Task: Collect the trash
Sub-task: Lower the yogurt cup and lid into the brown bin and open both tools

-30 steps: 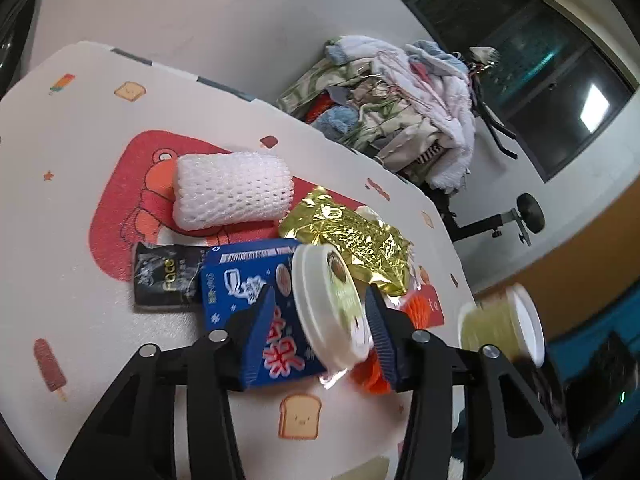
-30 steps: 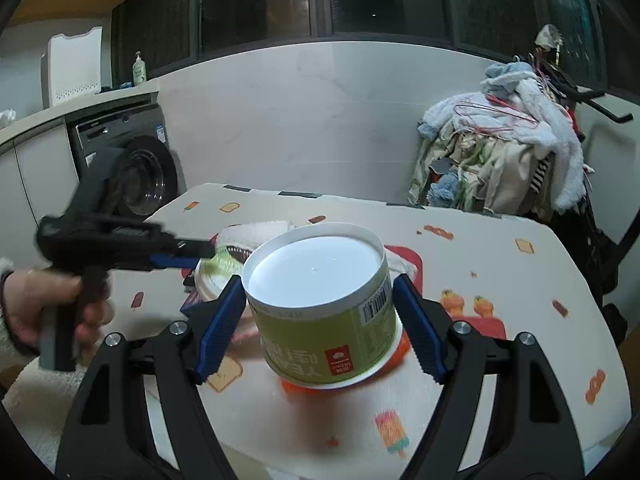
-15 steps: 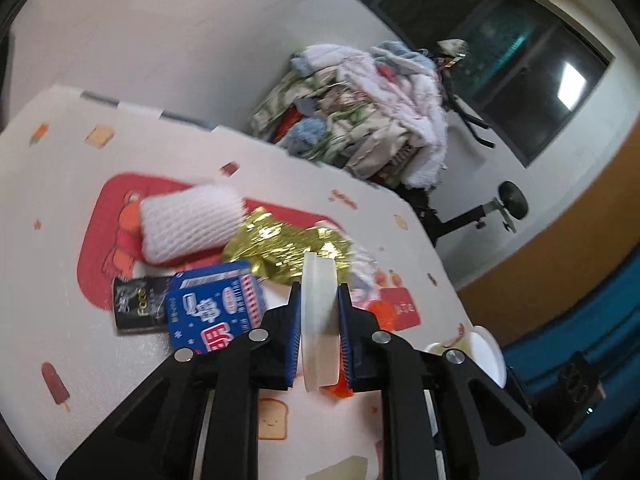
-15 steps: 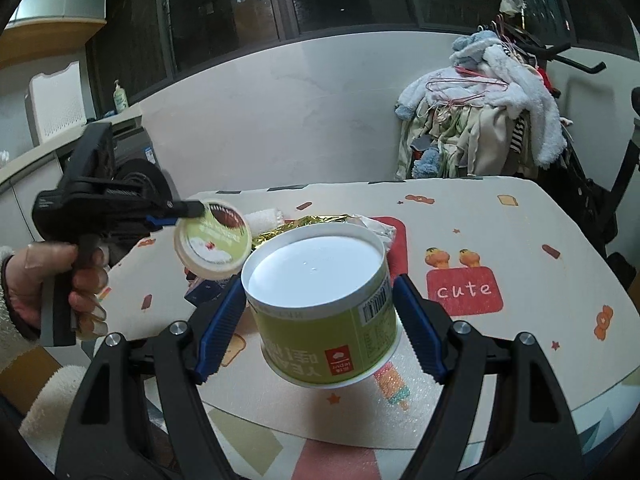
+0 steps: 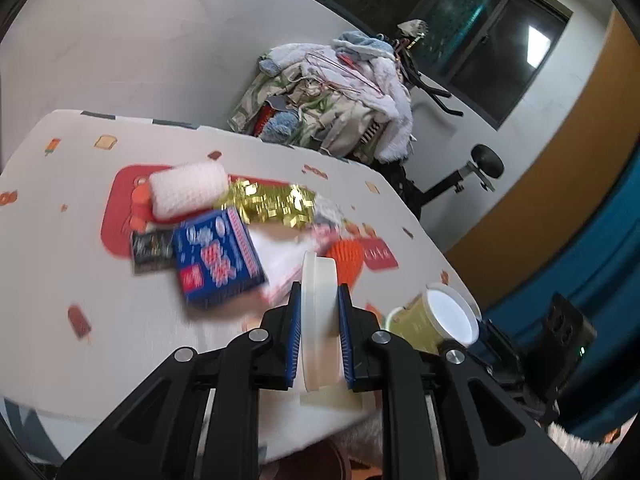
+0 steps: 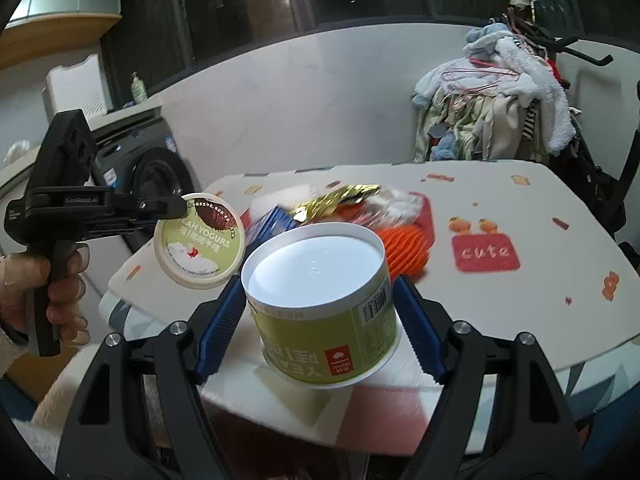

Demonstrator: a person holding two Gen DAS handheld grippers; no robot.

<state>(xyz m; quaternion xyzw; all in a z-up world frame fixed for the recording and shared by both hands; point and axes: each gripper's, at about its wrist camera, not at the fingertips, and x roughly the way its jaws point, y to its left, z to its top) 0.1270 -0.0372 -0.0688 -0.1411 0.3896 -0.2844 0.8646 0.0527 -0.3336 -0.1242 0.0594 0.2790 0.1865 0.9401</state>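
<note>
My left gripper (image 5: 319,334) is shut on a round white yogurt lid (image 5: 318,320), held edge-on over the table's near edge; the lid's green printed face shows in the right wrist view (image 6: 200,240). My right gripper (image 6: 320,320) is shut on a green yogurt cup (image 6: 320,300) with a white inside, held above the table's near edge; the cup also shows in the left wrist view (image 5: 436,320). On the table lie a blue carton (image 5: 218,258), a gold foil wrapper (image 5: 268,202), a white foam net (image 5: 186,188), a black packet (image 5: 150,246) and an orange net (image 6: 404,246).
The white patterned table (image 5: 120,320) has a rounded near edge. A pile of clothes (image 5: 332,96) on a rack stands behind it. A washing machine (image 6: 148,164) is at the left in the right wrist view. A blue curtain (image 5: 600,260) hangs at the right.
Both grippers have pulled back from the trash pile toward the table's near edge, still holding lid and cup. The left gripper turned so the lid shows edge-on.
</note>
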